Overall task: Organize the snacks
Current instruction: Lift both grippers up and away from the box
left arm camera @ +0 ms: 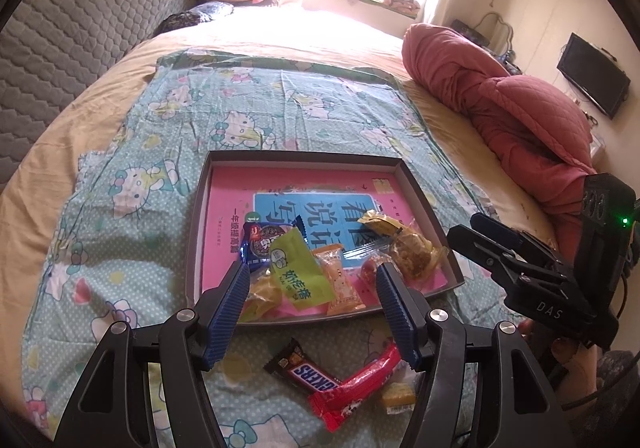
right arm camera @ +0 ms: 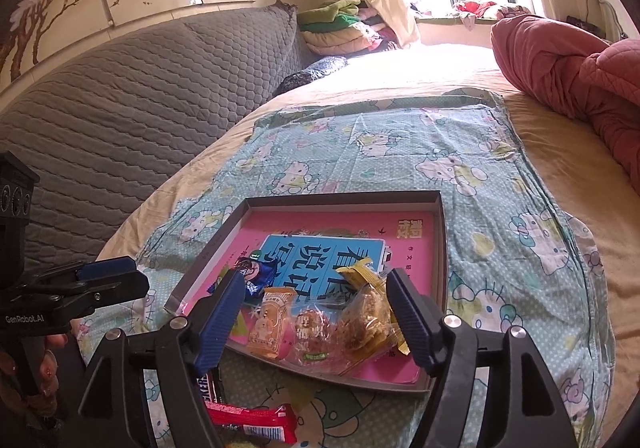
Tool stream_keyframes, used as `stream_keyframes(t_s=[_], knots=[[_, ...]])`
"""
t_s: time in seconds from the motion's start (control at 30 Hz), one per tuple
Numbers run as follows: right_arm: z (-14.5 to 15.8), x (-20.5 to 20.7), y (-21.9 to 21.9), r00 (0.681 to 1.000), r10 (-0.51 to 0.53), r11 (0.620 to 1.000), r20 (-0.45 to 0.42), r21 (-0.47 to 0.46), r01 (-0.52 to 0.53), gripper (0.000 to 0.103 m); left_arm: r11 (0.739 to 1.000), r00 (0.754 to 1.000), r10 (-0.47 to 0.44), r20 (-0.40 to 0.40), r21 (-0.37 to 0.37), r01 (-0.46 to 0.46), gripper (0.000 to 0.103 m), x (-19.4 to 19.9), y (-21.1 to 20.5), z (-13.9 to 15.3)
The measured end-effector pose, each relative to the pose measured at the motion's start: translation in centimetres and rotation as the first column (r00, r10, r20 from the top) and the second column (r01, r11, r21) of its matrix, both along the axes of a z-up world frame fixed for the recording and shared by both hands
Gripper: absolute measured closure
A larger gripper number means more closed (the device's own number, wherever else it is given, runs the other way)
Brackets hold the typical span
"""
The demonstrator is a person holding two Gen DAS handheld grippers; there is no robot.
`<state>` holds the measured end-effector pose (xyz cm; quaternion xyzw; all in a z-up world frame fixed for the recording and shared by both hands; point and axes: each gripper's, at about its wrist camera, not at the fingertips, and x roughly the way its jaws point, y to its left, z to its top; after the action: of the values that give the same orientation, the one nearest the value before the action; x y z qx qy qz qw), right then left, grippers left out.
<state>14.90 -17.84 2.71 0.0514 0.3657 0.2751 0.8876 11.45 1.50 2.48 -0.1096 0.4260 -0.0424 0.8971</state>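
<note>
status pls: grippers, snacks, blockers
Both hand-held grippers open, empty: left, right. Most snacks in tray. Snickers, red bar, small yellow pack on cloth. Nothing in the way.

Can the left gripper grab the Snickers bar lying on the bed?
Probably yes. The Snickers bar lies on the cartoon cat sheet outside the tray, just below the left gripper, whose jaws stand open and empty. Only the red wrapper overlaps one end.
</note>
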Motion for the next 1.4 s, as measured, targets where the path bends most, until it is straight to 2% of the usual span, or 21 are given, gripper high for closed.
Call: stream_keyframes(t_s=[0.17, 0.37, 0.4, 0.47, 0.5, 0.8, 1.1, 1.23, 1.4], knots=[[0.3, -0.8, -0.5, 1.000, 0.007, 0.999, -0.003, 0.051, -0.007, 0.026, 1.000, 1.000, 0.000, -0.006, -0.002, 0.000, 0.036, -0.5, 0.1, -0.1], [0.8, -1.8, 0.0, 0.999, 0.021, 0.999, 0.028, 0.043, -0.022, 0.023, 1.000, 1.000, -0.004, -0.019, -0.013, 0.003, 0.035, -1.2, 0.0, -0.5], [0.9, -2.1, 0.2, 0.999, 0.025, 0.999, 0.038, 0.039, -0.027, 0.022, 1.000, 1.000, -0.006, -0.020, -0.009, 0.006, 0.034, -1.3, -0.1, -0.5], [1.0, -2.5, 0.4, 0.998, 0.026, 0.999, 0.049, 0.030, -0.027, 0.022, 1.000, 1.000, -0.004, -0.020, -0.003, 0.004, 0.025, -1.5, -0.3, -0.5], [1.0, -2.7, 0.4, 0.998, 0.030, 0.999, 0.048, 0.031, -0.031, 0.021, 1.000, 1.000, -0.009, -0.019, -0.007, 0.009, 0.025, -1.7, -0.4, -0.6], [1.2, -3.9, 0.0, 0.999, 0.018, 0.997, 0.027, 0.068, -0.020, 0.015, 1.000, 0.999, -0.030, -0.031, -0.007, 0.029, 0.025, -2.7, -0.2, -0.6], [1.2, -5.0, -0.5, 1.000, -0.005, 0.999, 0.029, 0.054, 0.003, 0.014, 0.999, 0.998, -0.032, -0.055, 0.000, 0.032, 0.025, -3.9, 0.8, -1.3], [0.8, -5.5, -1.1, 1.000, -0.015, 0.998, -0.009, 0.066, 0.016, 0.014, 0.999, 0.996, -0.048, -0.070, -0.018, 0.047, 0.025, -4.4, 1.1, -2.1], [0.3, -6.2, -1.1, 0.999, -0.018, 0.999, -0.030, 0.039, 0.019, 0.014, 0.997, 0.994, -0.075, -0.081, -0.019, 0.073, 0.025, -4.9, 0.7, -3.0]])
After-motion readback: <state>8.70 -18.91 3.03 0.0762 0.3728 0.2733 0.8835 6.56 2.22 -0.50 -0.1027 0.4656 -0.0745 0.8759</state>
